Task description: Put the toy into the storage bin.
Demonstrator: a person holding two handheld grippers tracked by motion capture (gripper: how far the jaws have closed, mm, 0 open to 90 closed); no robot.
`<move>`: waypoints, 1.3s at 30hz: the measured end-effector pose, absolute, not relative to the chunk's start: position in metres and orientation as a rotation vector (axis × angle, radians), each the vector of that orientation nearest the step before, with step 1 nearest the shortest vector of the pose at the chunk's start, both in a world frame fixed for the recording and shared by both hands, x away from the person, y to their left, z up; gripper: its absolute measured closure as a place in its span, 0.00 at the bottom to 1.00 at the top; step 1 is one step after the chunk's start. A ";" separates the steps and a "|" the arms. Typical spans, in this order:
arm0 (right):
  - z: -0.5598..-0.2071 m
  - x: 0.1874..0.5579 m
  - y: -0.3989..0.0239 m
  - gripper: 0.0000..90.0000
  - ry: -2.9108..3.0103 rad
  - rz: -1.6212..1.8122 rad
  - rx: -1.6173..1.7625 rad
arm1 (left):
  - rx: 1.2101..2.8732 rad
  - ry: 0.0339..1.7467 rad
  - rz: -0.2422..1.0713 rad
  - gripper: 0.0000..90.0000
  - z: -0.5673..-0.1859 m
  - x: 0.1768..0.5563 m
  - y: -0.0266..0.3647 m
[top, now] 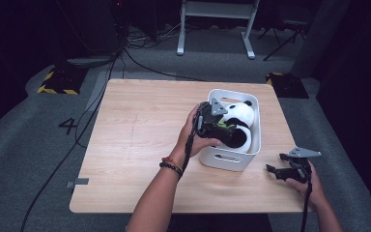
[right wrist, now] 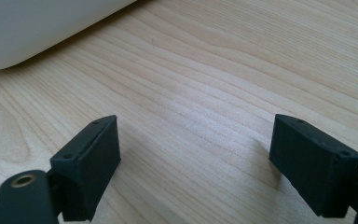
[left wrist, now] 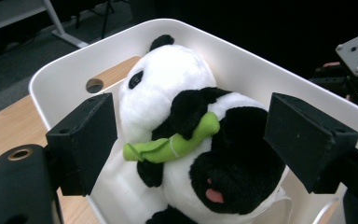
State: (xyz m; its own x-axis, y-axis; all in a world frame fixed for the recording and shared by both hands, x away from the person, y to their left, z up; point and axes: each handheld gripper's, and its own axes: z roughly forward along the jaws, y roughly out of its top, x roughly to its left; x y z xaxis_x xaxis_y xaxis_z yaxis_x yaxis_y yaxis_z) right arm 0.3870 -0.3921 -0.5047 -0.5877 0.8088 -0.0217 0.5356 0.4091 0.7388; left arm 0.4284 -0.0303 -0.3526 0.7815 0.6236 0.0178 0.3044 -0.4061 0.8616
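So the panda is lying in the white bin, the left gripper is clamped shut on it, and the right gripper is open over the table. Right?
Not quite. The left gripper is open: in the left gripper view its jaws stand wide on either side of the panda without pressing it. The rest holds: the panda lies in the white bin, and the right gripper is open over the table.

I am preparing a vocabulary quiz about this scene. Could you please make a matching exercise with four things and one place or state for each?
Things:
1. panda plush toy
2. white bin
3. left gripper
4. right gripper

Places or states:
A. open, above bare wood to the right of the bin
B. lying inside the bin
C. standing on the wooden table
D. open, over the panda

Pairs: 1-B, 2-C, 3-D, 4-A
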 end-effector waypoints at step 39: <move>-0.505 0.387 -0.393 0.18 2.295 0.995 1.151 | 2.147 0.610 0.497 0.19 -0.340 0.411 -0.005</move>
